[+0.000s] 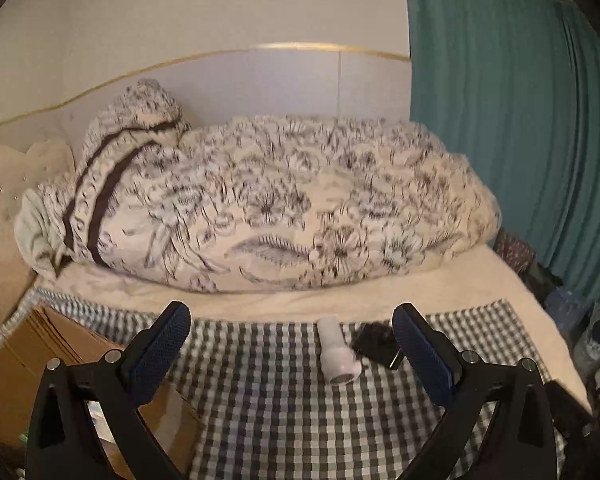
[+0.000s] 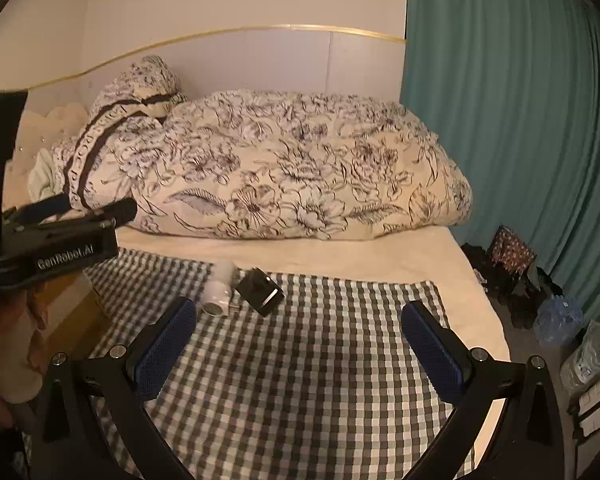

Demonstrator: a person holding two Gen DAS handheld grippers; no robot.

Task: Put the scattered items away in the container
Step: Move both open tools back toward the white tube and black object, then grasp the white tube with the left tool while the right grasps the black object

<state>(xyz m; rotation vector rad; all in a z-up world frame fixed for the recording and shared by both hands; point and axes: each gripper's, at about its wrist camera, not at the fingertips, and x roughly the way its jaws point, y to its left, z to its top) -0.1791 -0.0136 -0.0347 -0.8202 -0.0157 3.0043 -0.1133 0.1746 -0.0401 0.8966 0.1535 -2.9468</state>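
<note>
A white cylinder-shaped item (image 1: 337, 356) lies on the checked cloth (image 1: 284, 408) on the bed, with a black block-shaped item (image 1: 374, 343) just right of it. My left gripper (image 1: 291, 342) is open and empty, hovering above the cloth with the white item between its fingers' line of sight. A brown cardboard box (image 1: 40, 364) sits at the left edge. In the right wrist view the white item (image 2: 219, 290) and the black item (image 2: 260, 290) lie ahead and left of my open, empty right gripper (image 2: 299, 330). The left gripper body (image 2: 56, 240) shows at the left.
A rumpled floral duvet (image 1: 268, 204) fills the back of the bed against a white headboard. A teal curtain (image 2: 512, 112) hangs at right. Bags, bottles and clutter (image 2: 556, 312) sit on the floor beside the bed's right edge.
</note>
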